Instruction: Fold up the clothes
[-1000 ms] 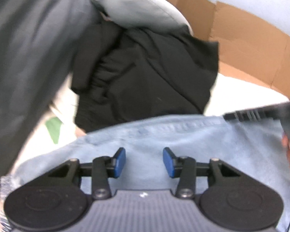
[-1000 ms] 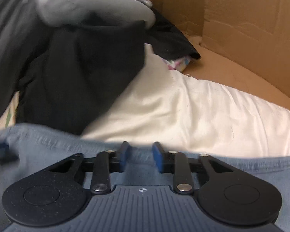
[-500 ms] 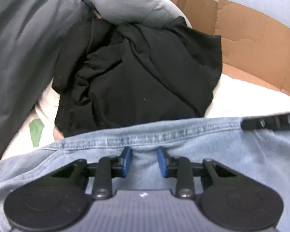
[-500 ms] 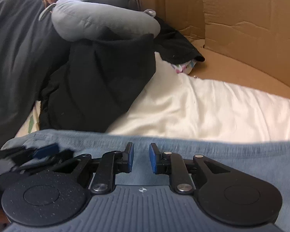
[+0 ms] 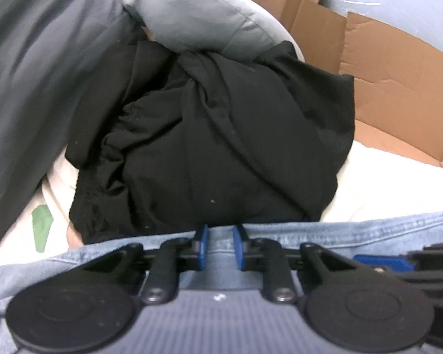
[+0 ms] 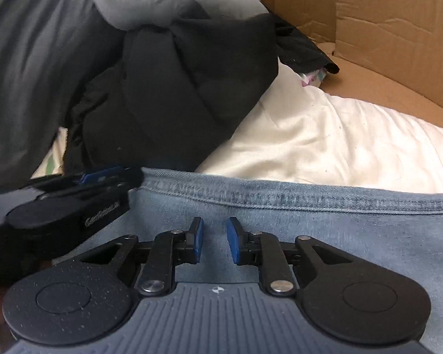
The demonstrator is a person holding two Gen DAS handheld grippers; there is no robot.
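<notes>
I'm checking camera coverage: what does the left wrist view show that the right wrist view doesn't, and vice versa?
Only the left wrist view: a pale blue glossy surface beyond the cardboard. Only the right wrist view: a scrap of patterned fabric at the far end of the black garment. Both: the denim garment, the black garment, the grey pillow, the white bedding and the cardboard.
</notes>
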